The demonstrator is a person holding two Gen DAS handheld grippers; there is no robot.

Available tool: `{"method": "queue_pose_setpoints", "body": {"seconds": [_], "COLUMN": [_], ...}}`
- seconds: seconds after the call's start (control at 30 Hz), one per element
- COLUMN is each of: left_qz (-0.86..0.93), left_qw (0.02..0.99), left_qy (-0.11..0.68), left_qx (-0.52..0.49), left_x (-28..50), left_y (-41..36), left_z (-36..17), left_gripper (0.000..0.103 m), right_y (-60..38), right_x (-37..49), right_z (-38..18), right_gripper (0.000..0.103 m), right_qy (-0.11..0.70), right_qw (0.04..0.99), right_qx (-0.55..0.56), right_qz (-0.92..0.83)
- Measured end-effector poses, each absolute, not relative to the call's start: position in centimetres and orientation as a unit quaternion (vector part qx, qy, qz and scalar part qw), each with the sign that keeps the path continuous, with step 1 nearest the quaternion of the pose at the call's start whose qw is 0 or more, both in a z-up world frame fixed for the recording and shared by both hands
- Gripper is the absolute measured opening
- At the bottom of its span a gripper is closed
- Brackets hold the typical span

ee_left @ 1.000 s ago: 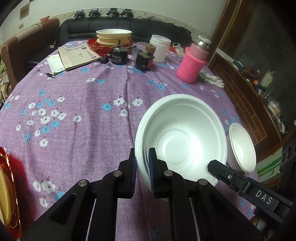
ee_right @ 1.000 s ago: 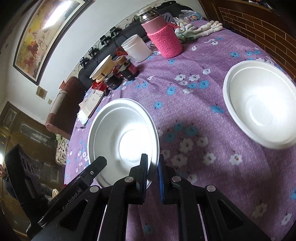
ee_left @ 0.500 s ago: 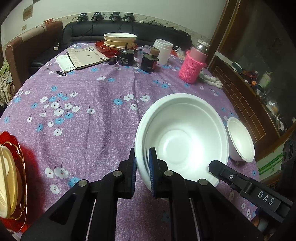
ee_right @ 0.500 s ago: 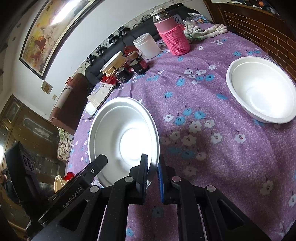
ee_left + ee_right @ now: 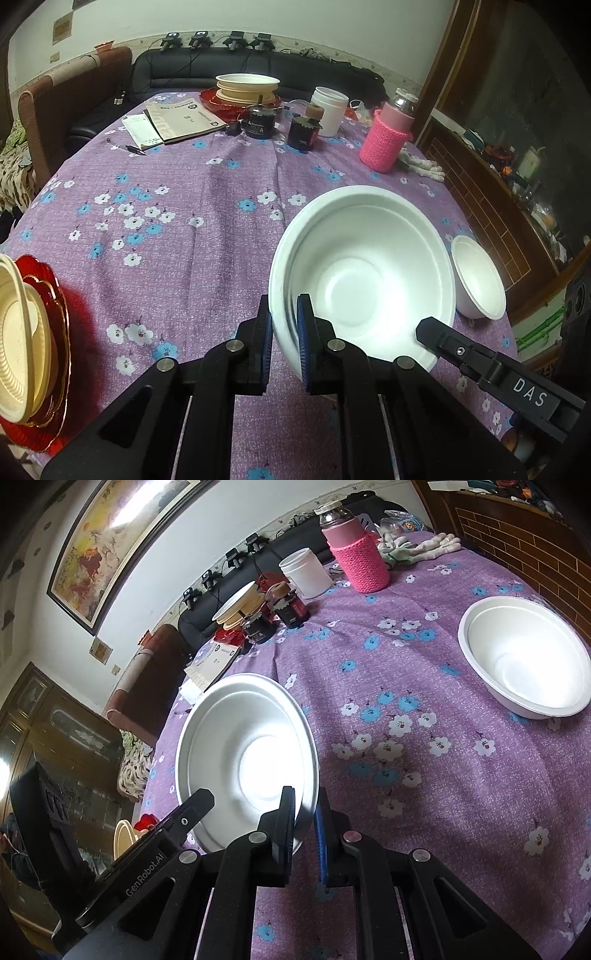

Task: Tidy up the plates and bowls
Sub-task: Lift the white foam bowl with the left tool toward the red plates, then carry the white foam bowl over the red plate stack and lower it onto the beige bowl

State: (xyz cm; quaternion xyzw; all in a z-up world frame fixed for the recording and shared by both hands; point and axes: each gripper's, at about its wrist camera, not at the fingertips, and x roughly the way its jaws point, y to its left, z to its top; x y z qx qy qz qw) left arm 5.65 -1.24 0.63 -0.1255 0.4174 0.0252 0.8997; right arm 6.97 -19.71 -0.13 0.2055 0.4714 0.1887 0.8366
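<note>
A large white foam bowl (image 5: 362, 273) hangs tilted above the purple flowered tablecloth (image 5: 177, 236). My left gripper (image 5: 284, 314) is shut on its left rim. In the right wrist view the same bowl (image 5: 247, 760) has my right gripper (image 5: 304, 805) shut on its right rim. Each gripper's body shows in the other's view: the right one (image 5: 517, 384) and the left one (image 5: 159, 845). A smaller white bowl (image 5: 478, 284) rests on the cloth near the right table edge, also seen as the second bowl (image 5: 524, 657) in the right wrist view.
A red plate (image 5: 59, 332) holding cream bowls (image 5: 14, 332) sits at the near left edge. At the far side stand another cream bowl stack (image 5: 247, 86), a white jar (image 5: 328, 107), two dark jars (image 5: 260, 123), a pink-sleeved bottle (image 5: 384, 140), a booklet (image 5: 184, 120), a pen (image 5: 125, 147) and gloves (image 5: 421, 168).
Both grippers have drawn back toward the near side with the large bowl held between them. The red plate with cream bowls has come further into the left wrist view.
</note>
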Motion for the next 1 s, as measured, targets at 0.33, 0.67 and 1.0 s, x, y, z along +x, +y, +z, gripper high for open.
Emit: {"method": "queue_pose_setpoints", "body": {"seconds": [0.33,0.67,1.0], "left_qz": [0.034,0.051,0.070], "left_qw": [0.902,0.903,0.904], "left_qy": [0.410,0.402,0.393], "left_qx": [-0.132,-0.140,-0.149], "left_x": [4.2,2.9,1.7], "left_y": [-0.3,1.1,2.7], "left_z": [1.0,1.5,1.9], "left_gripper": [0.010,0.010,0.010], "right_y": [-18.7,-17.1,-15.3], "right_x": [6.2,5.8,5.4], "right_z": [0.3,0.6,1.2], "right_gripper": [0.010,0.010,0.010], "right_qy": [0.467,0.466,0.463], "right_qw": [0.838,0.836,0.834], "right_qx": [0.199,0.189,0.178], "right_qz": [0.202,0.221,0.240]}}
